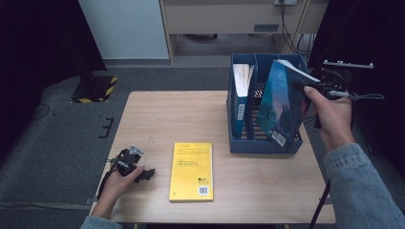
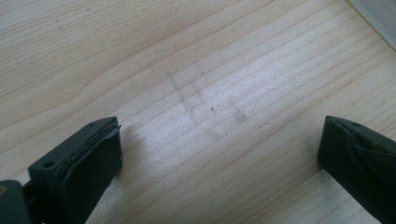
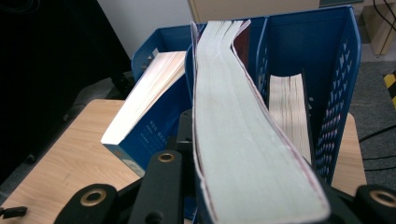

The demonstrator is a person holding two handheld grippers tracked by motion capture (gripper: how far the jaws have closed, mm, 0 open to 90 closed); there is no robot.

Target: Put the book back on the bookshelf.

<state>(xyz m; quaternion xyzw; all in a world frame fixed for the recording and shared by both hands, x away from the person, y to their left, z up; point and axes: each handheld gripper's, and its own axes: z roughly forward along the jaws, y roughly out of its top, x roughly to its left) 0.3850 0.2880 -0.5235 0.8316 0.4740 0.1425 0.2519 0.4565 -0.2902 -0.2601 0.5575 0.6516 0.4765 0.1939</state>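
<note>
A blue file rack (image 1: 265, 145) with upright compartments stands at the table's back right. My right gripper (image 1: 313, 88) is shut on the top edge of a dark blue book (image 1: 279, 105), which leans tilted in the rack's right part. In the right gripper view the book's page edge (image 3: 233, 116) runs up between the jaws of my right gripper (image 3: 261, 198). A second blue book (image 1: 241, 95) stands in the left compartment. A yellow book (image 1: 192, 171) lies flat near the front middle. My left gripper (image 1: 145, 174) rests on the table left of it, open (image 2: 219, 154) over bare wood.
The wooden table (image 1: 157, 119) has free room at its left and middle. Another book's pages (image 3: 287, 112) show in a compartment beside the held one. Beyond the table are grey floor, a yellow-black striped base (image 1: 98, 88) and dark curtains on both sides.
</note>
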